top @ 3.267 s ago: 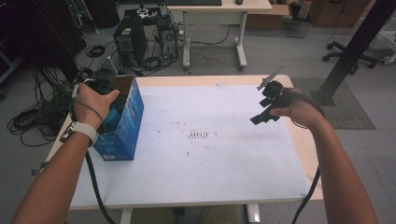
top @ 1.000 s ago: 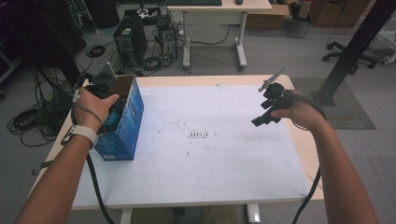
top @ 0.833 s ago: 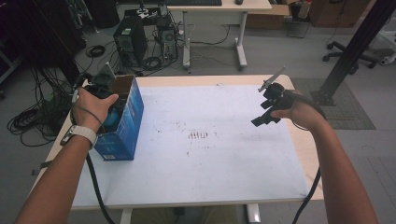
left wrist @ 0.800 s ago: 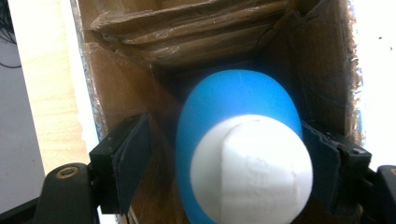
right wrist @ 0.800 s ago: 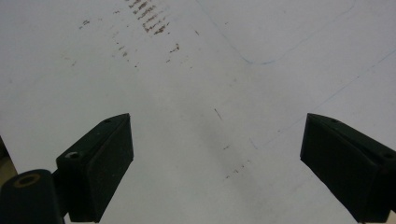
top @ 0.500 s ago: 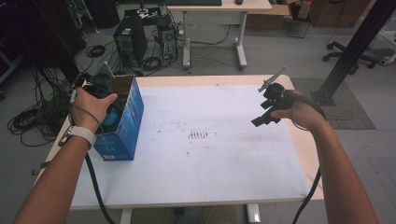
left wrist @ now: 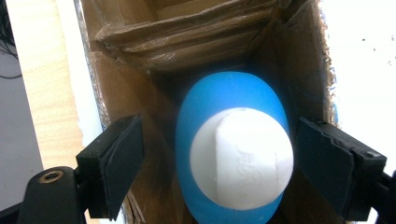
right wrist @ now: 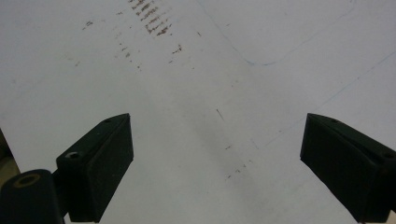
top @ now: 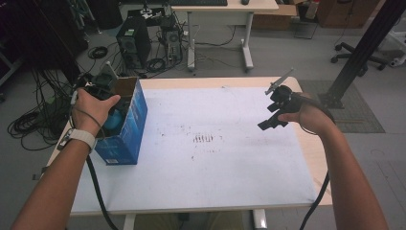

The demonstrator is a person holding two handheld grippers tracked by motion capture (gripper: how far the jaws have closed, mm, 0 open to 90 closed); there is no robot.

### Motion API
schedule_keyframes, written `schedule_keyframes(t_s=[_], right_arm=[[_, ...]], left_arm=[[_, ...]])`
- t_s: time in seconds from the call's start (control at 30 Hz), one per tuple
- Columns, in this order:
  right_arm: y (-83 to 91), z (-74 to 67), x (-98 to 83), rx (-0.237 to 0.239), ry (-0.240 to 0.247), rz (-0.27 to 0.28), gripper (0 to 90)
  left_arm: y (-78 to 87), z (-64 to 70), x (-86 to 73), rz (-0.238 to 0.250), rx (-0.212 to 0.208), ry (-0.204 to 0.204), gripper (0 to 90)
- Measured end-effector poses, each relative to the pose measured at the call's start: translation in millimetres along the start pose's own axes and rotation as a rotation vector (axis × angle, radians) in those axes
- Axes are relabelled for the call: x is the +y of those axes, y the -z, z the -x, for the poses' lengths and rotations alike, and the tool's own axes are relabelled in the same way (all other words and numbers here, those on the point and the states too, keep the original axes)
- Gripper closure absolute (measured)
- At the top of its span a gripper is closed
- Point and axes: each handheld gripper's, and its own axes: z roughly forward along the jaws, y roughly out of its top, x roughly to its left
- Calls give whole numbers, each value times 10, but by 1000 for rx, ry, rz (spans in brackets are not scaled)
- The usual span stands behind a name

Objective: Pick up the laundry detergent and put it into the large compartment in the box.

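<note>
Cardboard box (left wrist: 140, 56) hides blue bottle's (left wrist: 219, 93) base; left gripper (left wrist: 233, 163) agape around it; right gripper (right wrist: 224, 158) wide, empty.

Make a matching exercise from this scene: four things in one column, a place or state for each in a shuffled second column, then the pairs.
1. blue cardboard box
2. blue bottle with white cap
3. left gripper
4. right gripper

A. open above bare white tabletop
B. inside the box
C. standing at the table's left edge
D. open, jaws on either side of the bottle

Pairs: 1-C, 2-B, 3-D, 4-A

Box (top: 125, 129) on table (top: 230, 167) left edge; bottle (left wrist: 233, 149) inside box.
</note>
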Motion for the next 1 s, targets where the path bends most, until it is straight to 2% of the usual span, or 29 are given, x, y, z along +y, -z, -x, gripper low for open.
schedule_keyframes(t_s=[0.6,1.0], right_arm=[[23,-7,-5,-3,0,2,96],[68,-25,-17,-8,-2,7,95]], left_arm=[[82,-12,-8,15,-36,4,132],[232,58,14,22,-23,-32,121]])
